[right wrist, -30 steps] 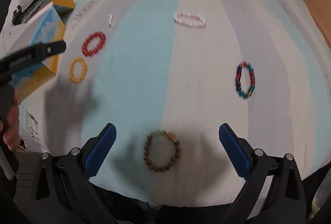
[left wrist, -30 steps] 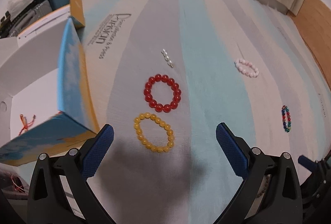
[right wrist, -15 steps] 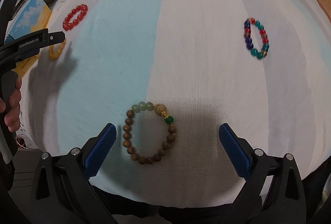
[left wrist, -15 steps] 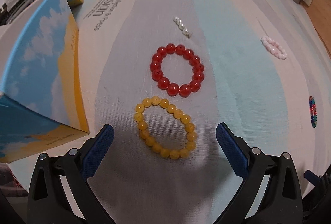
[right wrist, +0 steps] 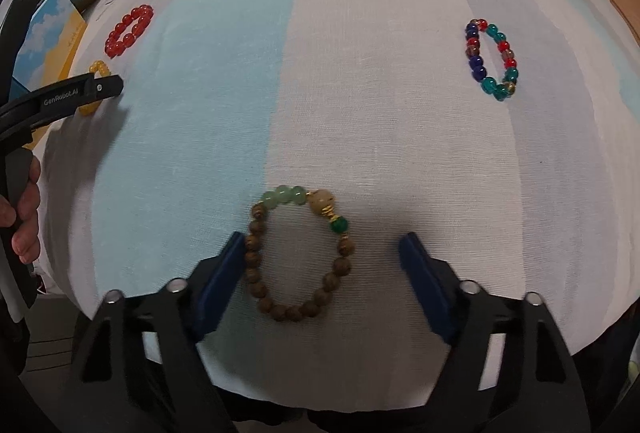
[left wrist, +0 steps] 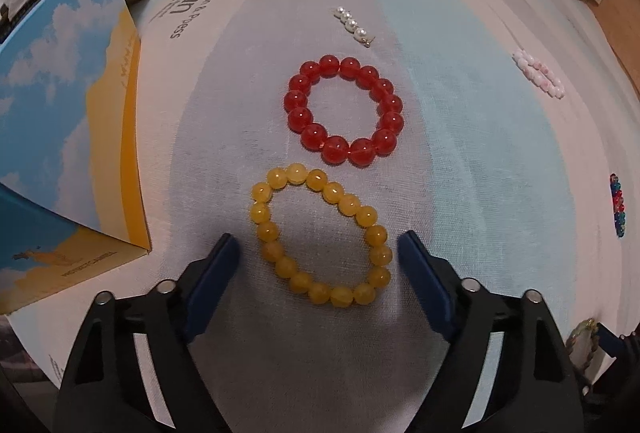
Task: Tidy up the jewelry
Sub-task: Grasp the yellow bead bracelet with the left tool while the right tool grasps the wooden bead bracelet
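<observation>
Yellow bracelet (left wrist: 320,239) lay near the cloth's (left wrist: 460,153) left edge, between your closing left gripper (left wrist: 319,247) pads, untouched. Wooden bracelet (right wrist: 299,253) lay at the near edge; right gripper (right wrist: 320,247), also closing, left pad touching its beads.

Both hand-held grippers, left (left wrist: 319,247) and right (right wrist: 322,247), point steeply down (jaws just closing, still apart).

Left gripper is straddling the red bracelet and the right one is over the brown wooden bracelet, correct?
Not quite. The left wrist view shows the left gripper straddling the yellow bracelet; the red bracelet lies beyond it. The right gripper is over the brown wooden bracelet, as you said.
</observation>
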The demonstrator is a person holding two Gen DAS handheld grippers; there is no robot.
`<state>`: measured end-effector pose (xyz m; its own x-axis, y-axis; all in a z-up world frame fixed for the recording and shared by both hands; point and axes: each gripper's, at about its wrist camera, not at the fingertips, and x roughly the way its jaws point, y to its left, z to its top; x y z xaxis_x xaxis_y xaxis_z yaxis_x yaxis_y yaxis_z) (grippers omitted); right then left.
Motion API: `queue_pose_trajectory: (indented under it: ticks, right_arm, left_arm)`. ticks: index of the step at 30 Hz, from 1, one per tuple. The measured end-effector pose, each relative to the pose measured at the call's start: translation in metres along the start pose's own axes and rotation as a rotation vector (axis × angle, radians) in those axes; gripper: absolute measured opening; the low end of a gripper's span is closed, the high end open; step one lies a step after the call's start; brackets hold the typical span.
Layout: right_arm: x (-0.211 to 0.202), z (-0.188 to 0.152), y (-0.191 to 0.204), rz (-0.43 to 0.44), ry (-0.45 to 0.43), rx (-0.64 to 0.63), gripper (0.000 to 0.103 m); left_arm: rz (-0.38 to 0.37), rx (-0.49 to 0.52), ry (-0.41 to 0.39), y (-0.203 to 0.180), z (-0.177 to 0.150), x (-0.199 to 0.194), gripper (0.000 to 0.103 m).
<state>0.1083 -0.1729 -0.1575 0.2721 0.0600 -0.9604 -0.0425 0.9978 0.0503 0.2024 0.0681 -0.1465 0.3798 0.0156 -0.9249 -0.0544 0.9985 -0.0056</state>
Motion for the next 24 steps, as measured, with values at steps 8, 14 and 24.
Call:
queue_pose_trajectory:
  ticks: [8,14,24]
  right_arm:
    - [-0.007,0.001,-0.001,-0.015,-0.024,-0.011,0.025]
    - [-0.018,0.000,-0.010,-0.014,-0.034,-0.014,0.008]
    - [-0.032,-0.002,-0.017,0.008,-0.054,0.012,0.007]
  left_arm:
    - [-0.030,-0.012,0.010,0.011,0.002,-0.006,0.042]
    - [-0.053,0.002,0.012,0.018,0.005,-0.013,0.010]
    - [-0.041,0.015,-0.022,0.013,0.002,-0.031,0.010]
